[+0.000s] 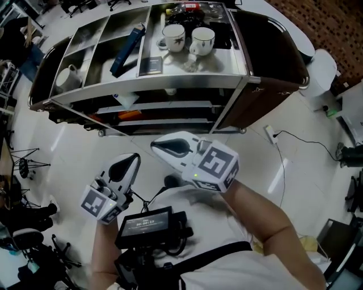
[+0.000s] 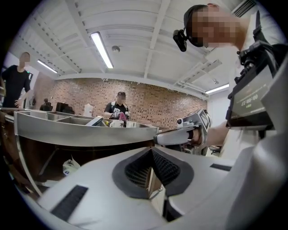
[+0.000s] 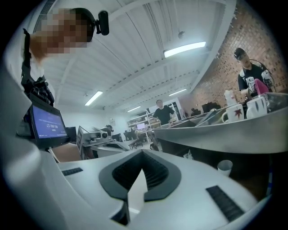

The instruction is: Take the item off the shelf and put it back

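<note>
Jaws: left gripper [image 2: 151,155] and right gripper [image 3: 143,157] both closed, empty | white ceramic mugs [image 1: 174,37], dark blue box [image 1: 127,50] rest on steel shelf cart [image 1: 147,85] | progress: nothing held; whether starting or finished is unclear

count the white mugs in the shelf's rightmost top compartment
2: the left mug and the right mug stand side by side mid-compartment; the dark clutter behind could hide another.
</note>
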`<state>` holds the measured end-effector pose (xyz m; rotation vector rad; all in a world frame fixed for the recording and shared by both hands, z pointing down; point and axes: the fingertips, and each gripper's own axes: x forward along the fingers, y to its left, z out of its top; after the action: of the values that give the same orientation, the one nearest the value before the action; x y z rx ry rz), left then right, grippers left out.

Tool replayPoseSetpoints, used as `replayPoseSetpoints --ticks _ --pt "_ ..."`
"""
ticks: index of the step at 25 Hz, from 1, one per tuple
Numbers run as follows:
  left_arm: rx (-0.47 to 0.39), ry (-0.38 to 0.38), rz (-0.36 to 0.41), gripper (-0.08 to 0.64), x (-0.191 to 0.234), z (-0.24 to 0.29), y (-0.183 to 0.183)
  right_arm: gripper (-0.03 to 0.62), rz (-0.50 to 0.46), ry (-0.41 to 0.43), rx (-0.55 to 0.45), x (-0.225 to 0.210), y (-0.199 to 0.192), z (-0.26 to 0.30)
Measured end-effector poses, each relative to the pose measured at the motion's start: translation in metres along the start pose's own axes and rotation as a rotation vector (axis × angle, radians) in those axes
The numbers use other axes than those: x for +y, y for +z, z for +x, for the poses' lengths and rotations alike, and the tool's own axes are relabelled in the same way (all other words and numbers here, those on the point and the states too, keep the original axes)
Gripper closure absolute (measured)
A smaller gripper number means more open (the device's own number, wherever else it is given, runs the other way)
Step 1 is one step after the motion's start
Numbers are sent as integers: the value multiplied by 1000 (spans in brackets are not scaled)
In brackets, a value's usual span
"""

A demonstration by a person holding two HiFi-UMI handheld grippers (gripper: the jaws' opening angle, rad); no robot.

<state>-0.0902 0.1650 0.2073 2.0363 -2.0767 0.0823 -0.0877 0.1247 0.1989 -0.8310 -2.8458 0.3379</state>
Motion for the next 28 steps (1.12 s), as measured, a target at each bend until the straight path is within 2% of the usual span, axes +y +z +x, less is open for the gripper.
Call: replayPoseSetpoints --ticks 28 --pt "-12 9 -27 560 14 9 4 589 8 20 -7 -1 -3 10"
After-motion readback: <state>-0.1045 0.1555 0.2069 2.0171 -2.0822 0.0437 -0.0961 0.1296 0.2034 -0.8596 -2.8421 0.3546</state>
